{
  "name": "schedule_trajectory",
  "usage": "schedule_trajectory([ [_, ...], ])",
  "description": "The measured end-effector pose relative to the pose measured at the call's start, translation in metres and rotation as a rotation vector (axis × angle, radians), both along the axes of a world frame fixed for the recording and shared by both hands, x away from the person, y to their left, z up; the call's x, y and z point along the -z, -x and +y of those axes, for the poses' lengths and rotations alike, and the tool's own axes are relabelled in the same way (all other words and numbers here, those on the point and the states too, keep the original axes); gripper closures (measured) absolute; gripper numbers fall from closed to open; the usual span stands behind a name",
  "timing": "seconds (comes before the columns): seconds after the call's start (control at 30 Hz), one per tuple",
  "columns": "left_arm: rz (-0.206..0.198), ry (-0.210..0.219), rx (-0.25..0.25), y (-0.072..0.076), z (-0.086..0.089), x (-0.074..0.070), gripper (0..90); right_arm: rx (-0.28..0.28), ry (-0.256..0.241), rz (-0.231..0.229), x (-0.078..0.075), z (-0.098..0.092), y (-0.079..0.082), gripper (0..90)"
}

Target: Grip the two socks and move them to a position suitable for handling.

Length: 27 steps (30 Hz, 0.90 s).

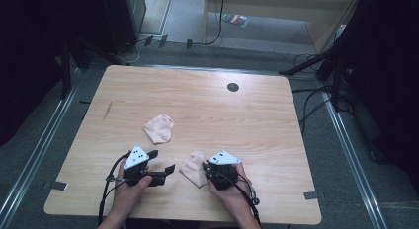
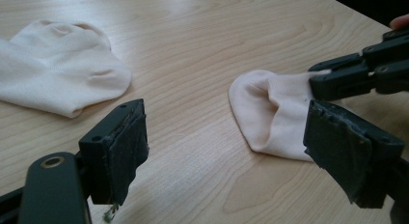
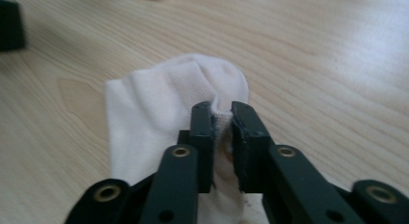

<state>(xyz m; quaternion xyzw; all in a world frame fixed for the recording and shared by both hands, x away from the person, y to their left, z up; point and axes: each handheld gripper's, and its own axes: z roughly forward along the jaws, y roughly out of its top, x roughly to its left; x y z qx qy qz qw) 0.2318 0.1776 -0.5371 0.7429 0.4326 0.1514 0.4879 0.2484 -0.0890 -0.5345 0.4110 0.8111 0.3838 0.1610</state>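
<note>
The right claw (image 3: 222, 119) is pinched tight on a fold of the near sock (image 3: 164, 103), which lies flat on the wooden tabletop (image 1: 257, 115). Just left of that sock, the left claw (image 2: 224, 151) hangs wide and holds nothing. A second sock (image 1: 159, 129) lies beyond the near sock, well apart from it.

right tool (image 3: 222, 119) pinching a raised fold of a pale ankle sock (image 3: 159, 108), jaws nearly together. sock lying flat on the wooden desk (image 3: 313, 50). dark blurred block (image 3: 9, 25) at upper left edge.
</note>
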Motion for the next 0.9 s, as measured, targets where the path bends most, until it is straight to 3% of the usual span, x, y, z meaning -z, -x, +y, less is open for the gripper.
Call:
schedule_trajectory([
  [0.1,0.003,-0.003,0.017,0.001,-0.005,0.001,16.0,-0.016,-0.020,-0.031,-0.010,0.002,0.005,85.9],
  [0.2,0.005,-0.015,0.042,0.003,-0.014,0.002,16.0,-0.032,-0.081,-0.022,-0.025,0.004,0.006,86.7],
  [0.43,0.034,-0.049,0.101,0.012,-0.047,0.007,15.6,-0.041,-0.146,-0.033,-0.048,0.009,0.011,86.9],
  [0.57,0.064,-0.115,0.084,0.013,-0.068,0.012,16.3,-0.035,-0.177,-0.035,-0.055,0.011,0.012,86.8],
  [0.63,0.075,-0.166,0.052,0.011,-0.074,0.012,19.1,-0.036,-0.187,-0.038,-0.059,0.012,0.014,86.8],
  [0.7,0.060,-0.135,0.044,0.010,-0.075,0.010,29.2,-0.044,-0.201,-0.045,-0.064,0.013,0.016,86.8],
  [0.8,-0.021,-0.105,0.044,0.013,-0.070,0.004,63.7,-0.052,-0.225,-0.051,-0.069,0.016,0.019,86.8],
  [0.83,-0.038,-0.104,0.029,0.014,-0.067,0.001,81.3,-0.056,-0.238,-0.071,-0.072,0.017,0.019,86.8],
  [0.87,-0.051,-0.114,0.017,0.015,-0.064,-0.002,81.3,-0.056,-0.238,-0.071,-0.072,0.017,0.019,86.8],
  [0.9,-0.093,-0.144,-0.035,0.017,-0.057,-0.008,86.5,-0.057,-0.243,-0.077,-0.073,0.017,0.019,86.8],
])
